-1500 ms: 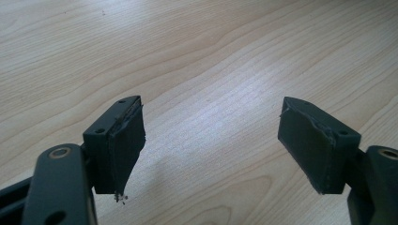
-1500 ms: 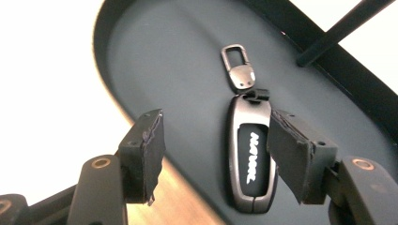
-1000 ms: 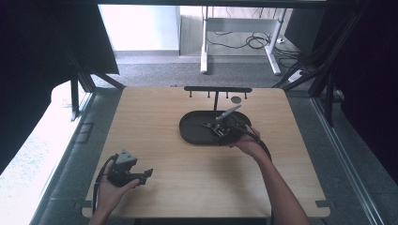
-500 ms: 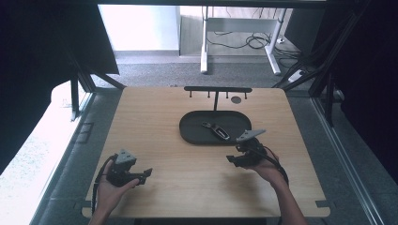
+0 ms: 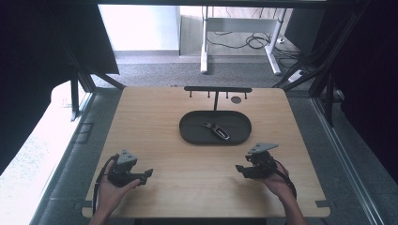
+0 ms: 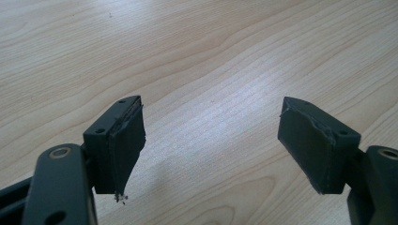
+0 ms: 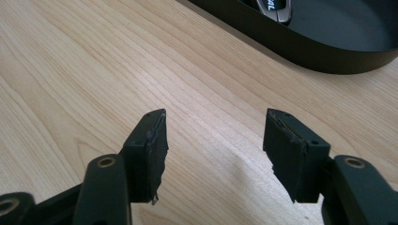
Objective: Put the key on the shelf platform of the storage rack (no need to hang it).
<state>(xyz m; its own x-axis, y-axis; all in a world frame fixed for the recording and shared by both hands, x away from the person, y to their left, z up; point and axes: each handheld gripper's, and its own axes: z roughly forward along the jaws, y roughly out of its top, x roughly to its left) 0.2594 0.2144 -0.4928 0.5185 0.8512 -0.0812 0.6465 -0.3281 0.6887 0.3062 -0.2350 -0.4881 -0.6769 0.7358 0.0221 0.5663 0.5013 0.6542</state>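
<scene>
A black oval tray lies at the middle of the wooden table, and a small dark key fob rests inside it. The tray's wall and the key fob's end also appear at the top of the right gripper view. My right gripper sits low over the table's front right, open and empty, short of the tray. My left gripper rests at the front left, open, with bare wood between its pads. In the right gripper view my pads stand apart over bare wood.
A black rack with short pegs stands on a post behind the tray. A small round dark disc lies near the back edge. Dark frames and cables surround the table; the wood around the tray is bare.
My right gripper has drawn back from the tray to the front right, leaving the key fob lying in the tray. The left gripper has stayed put.
</scene>
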